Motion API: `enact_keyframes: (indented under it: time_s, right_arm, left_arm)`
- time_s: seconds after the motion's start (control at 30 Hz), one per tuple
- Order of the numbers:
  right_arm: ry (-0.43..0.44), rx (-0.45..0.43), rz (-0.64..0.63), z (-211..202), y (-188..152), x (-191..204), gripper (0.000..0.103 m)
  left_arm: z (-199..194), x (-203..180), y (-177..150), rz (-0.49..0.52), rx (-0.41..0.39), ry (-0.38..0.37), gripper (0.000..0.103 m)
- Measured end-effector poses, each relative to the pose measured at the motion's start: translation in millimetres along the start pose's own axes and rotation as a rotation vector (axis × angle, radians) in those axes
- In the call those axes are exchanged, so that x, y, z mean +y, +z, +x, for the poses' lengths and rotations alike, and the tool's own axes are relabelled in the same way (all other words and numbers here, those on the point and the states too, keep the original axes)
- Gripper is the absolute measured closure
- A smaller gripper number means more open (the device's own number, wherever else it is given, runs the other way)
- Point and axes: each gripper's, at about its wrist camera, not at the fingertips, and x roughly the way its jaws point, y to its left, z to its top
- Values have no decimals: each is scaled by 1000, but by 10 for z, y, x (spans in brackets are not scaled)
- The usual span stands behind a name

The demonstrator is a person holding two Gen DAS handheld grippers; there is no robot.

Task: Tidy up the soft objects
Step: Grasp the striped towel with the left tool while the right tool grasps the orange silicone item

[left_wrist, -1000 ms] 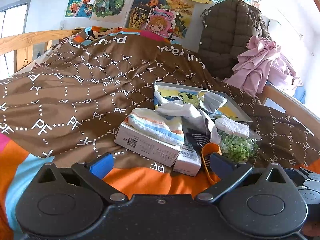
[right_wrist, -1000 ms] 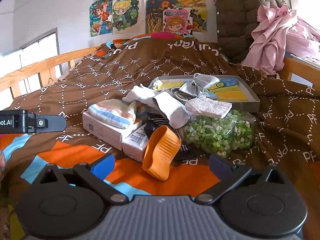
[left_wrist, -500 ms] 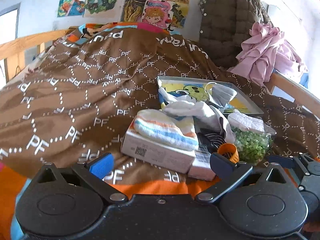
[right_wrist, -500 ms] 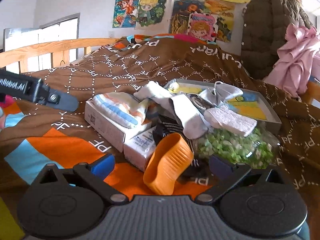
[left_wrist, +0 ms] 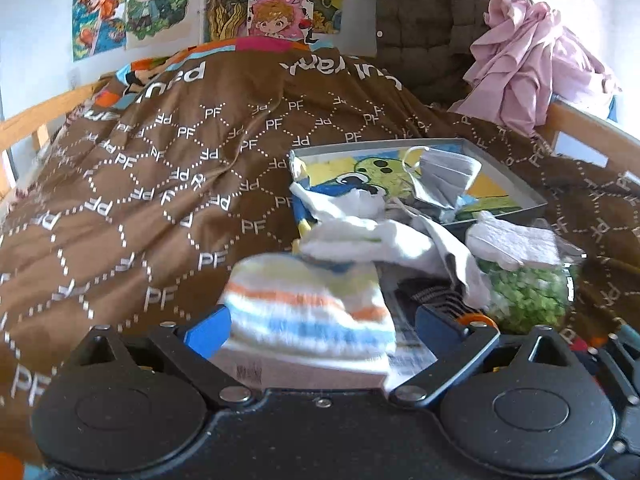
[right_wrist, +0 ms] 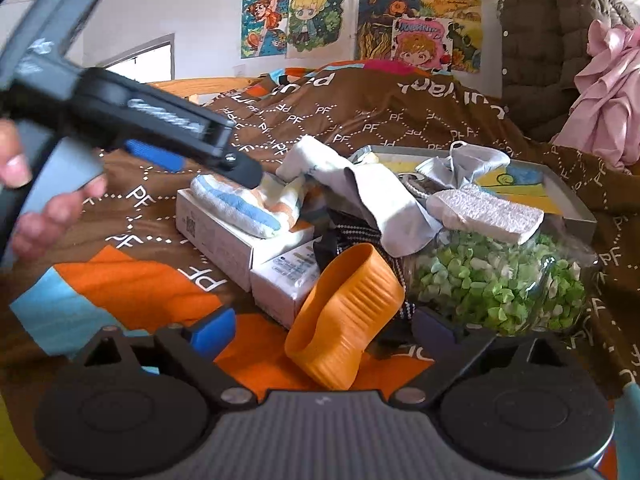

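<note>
Jaws wide on both: the left gripper [left_wrist: 322, 326] straddles the folded striped cloth [left_wrist: 308, 312] lying on a white cardboard box [right_wrist: 224, 236], gripping nothing; the right gripper [right_wrist: 324, 326] hangs empty around an orange ribbed cup [right_wrist: 344, 316] on the brown bedspread [left_wrist: 160, 184].

The bed [left_wrist: 160, 184] is covered by a brown blanket [left_wrist: 132, 168] printed with white "PF" letters and dotted diamond lines; orange and light-blue patches [right_wrist: 132, 280] show at its near end. A wooden bed rail [left_wrist: 36, 120] runs along the left side of the bed, another [left_wrist: 588, 132] along the right. The white wall [right_wrist: 200, 0] behind the bed carries cartoon posters [right_wrist: 360, 20]. A dark quilted jacket [left_wrist: 432, 32] and pink cloth [left_wrist: 528, 64] hang right of the posters. Daylight enters a window [right_wrist: 140, 60] left of the bed.
</note>
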Motion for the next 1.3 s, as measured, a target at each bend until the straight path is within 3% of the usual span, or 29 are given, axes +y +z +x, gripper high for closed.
enact_keyframes:
  time_s: [0.4, 0.63, 1.0, 1.3]
  right_arm:
    - [20, 24, -14, 69, -29, 43, 16]
    - [25, 34, -23, 87, -43, 62, 23]
    - [-1, 59, -5, 134, -55, 18, 43]
    - [-23, 57, 0, 120, -59, -11, 52]
  left_arm:
    - [323, -146, 92, 131, 114, 13, 14]
    - [418, -123, 116, 124, 183, 25, 18]
    - [409, -92, 102, 87, 186, 26, 21]
    - [360, -62, 91, 81, 173, 38, 49]
